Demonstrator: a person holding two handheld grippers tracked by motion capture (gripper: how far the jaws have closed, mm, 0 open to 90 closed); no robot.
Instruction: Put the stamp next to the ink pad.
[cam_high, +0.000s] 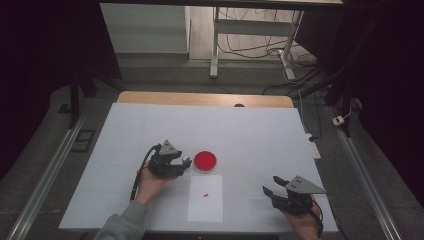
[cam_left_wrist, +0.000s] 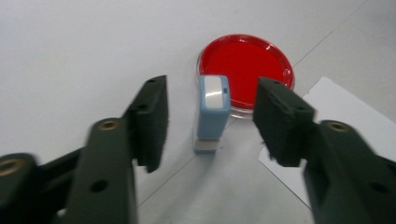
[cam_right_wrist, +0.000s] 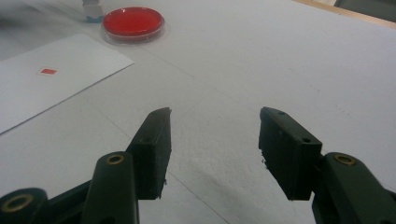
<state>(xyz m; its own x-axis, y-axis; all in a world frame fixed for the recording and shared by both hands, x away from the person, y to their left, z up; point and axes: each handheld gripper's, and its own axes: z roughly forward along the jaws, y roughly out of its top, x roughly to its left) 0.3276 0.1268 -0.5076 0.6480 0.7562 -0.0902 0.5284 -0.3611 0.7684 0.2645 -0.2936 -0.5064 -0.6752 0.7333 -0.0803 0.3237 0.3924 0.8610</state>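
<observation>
Left hand-held gripper (cam_left_wrist: 210, 116): jaws spread wide, gripping nothing. Blue stamp (cam_left_wrist: 212, 112) stands upright on the white surface (cam_left_wrist: 70, 46) in the gap between the jaws, touching neither (clear space shows on both sides). Just beyond the stamp, ahead of the jaw tips, sits the round red ink pad (cam_left_wrist: 246, 65); the stamp looks just beside its near rim, contact cannot be told. White paper sheet (cam_left_wrist: 345, 112) lies past the right-hand jaw.

Right hand-held gripper (cam_right_wrist: 215, 135): jaws also wide apart, empty, over bare surface. Well ahead and to its left lies the sheet, bearing a small red stamped mark (cam_right_wrist: 48, 71); the ink pad lies farther on.
</observation>
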